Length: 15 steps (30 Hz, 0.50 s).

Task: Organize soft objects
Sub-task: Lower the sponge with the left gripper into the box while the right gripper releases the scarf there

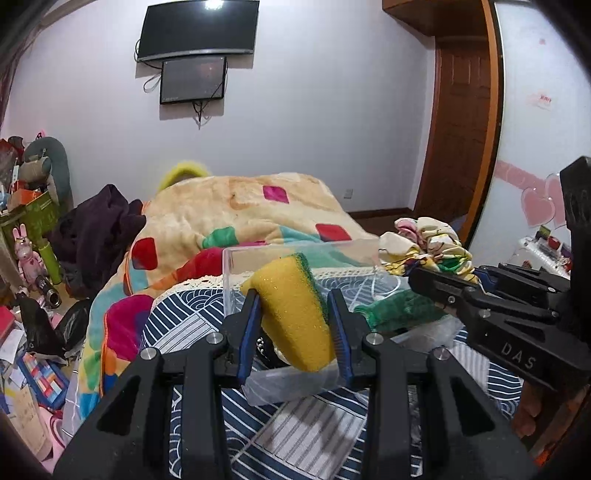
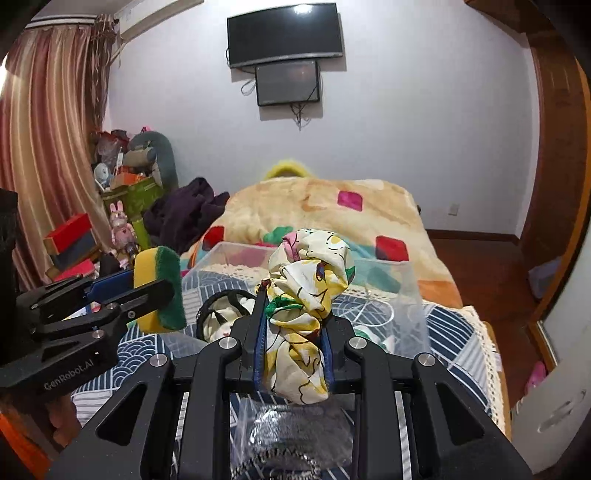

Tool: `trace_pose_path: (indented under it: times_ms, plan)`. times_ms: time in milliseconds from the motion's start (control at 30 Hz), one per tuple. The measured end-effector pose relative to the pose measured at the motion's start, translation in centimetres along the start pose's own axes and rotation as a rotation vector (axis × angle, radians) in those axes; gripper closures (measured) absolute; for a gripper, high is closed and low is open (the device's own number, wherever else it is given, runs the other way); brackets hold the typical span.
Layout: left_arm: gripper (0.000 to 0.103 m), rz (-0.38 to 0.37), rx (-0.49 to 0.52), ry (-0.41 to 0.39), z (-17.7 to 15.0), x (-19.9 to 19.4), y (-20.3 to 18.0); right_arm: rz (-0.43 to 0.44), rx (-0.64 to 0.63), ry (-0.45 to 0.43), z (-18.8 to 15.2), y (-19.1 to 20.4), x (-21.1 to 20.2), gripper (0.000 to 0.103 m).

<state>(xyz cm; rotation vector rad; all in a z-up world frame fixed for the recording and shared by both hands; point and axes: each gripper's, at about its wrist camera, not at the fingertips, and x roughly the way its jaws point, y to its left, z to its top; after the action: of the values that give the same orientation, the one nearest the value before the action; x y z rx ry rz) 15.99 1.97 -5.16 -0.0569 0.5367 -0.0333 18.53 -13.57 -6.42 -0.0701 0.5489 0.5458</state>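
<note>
While left gripper (image 1: 295, 325) clamps sponge (image 1: 295, 314), right gripper (image 2: 293, 328) pinches scrunchie (image 2: 306, 295) w/ box (image 2: 410, 295) behind.

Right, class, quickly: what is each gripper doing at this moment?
Left gripper: closed on the yellow-green sponge.
Right gripper: closed on the patterned cloth scrunchie.

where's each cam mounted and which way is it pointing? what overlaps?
Left wrist: on the left gripper, facing the bed; its fingers clamp the sponge; the right gripper enters from the right.
Right wrist: on the right gripper, same direction; it clamps the floral cloth; the left gripper shows at left.
Shared: clear plastic bin, wall TV.
</note>
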Motion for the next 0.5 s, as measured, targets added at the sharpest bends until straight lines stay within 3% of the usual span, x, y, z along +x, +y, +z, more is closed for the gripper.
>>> trace_pose_path:
  times_ms: [500]
  plan:
    - [0.066, 0.032, 0.012, 0.105, -0.3, 4.5, 0.5, -0.002, -0.022, 0.137, 0.0, 0.2, 4.5, 0.081]
